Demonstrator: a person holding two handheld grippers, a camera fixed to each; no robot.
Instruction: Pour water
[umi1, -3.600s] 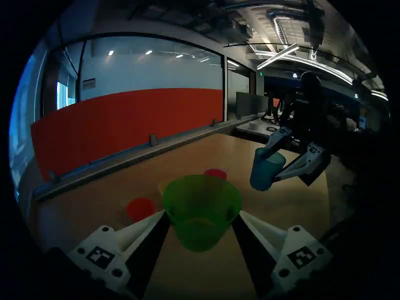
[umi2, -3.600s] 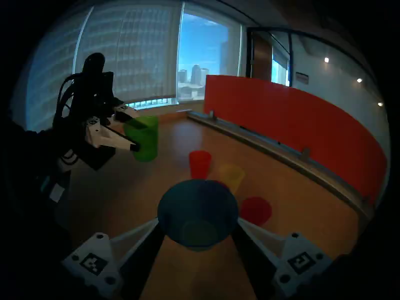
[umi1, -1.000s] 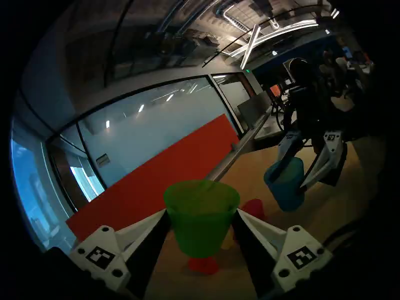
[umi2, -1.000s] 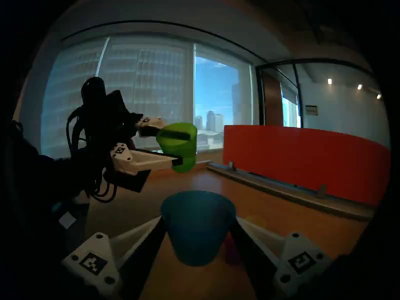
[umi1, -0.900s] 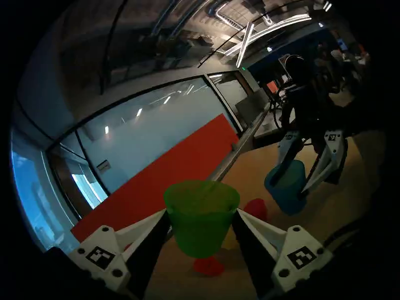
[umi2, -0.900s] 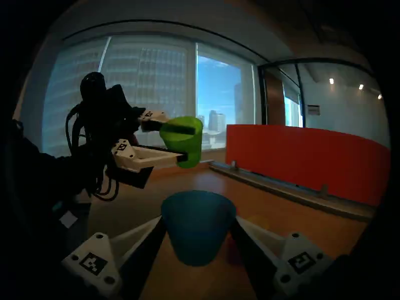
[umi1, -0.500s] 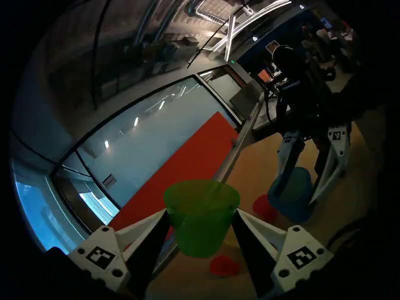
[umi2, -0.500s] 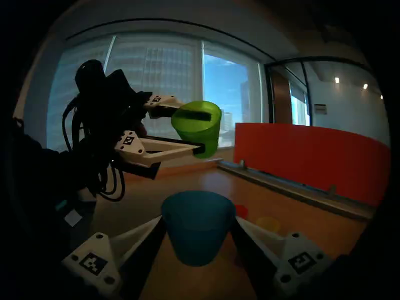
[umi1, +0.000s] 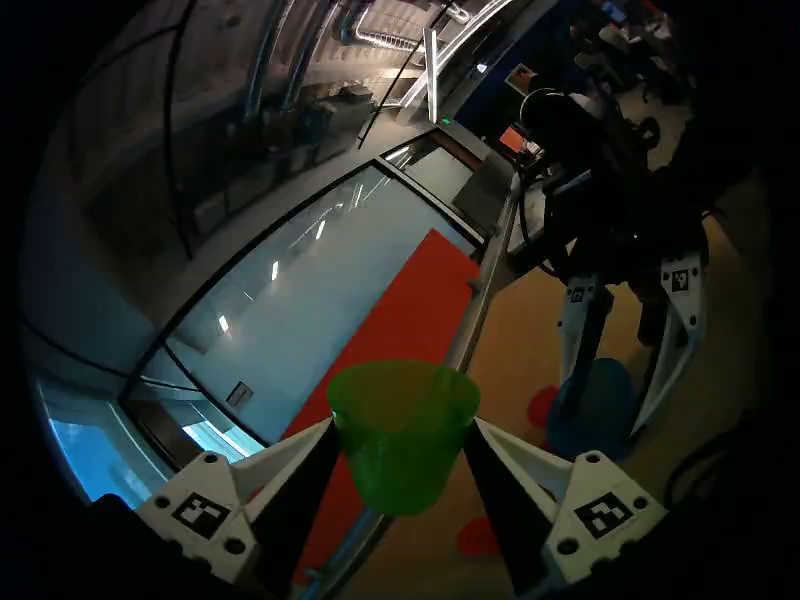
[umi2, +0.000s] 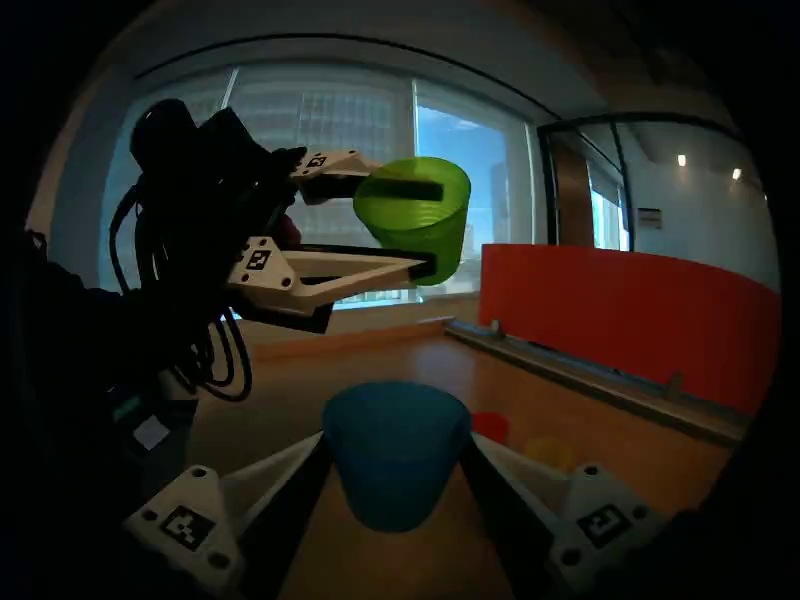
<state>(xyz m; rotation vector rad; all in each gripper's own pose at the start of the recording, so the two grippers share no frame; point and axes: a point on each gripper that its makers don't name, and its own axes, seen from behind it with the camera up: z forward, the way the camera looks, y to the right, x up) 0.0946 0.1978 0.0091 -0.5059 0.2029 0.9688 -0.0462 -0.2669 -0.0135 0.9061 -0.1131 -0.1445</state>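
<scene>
My left gripper (umi1: 402, 455) is shut on a translucent green cup (umi1: 403, 435), and in the right gripper view that green cup (umi2: 414, 217) hangs tilted, above and a little behind the blue cup. My right gripper (umi2: 397, 470) is shut on a blue cup (umi2: 396, 449), held upright over the wooden table (umi2: 330, 375). In the left gripper view the blue cup (umi1: 596, 409) sits low at the right between the other gripper's white fingers (umi1: 682, 330).
A red cup (umi2: 489, 425) and a yellow cup (umi2: 547, 449) stand on the table behind the blue cup. Red cups (umi1: 481, 536) show on the table in the left gripper view. A red partition wall (umi2: 640, 315) with a metal rail runs along the table's far edge.
The left gripper has risen and tipped further over, carrying the green cup higher and closer above the blue cup. The right gripper holds the blue cup almost still.
</scene>
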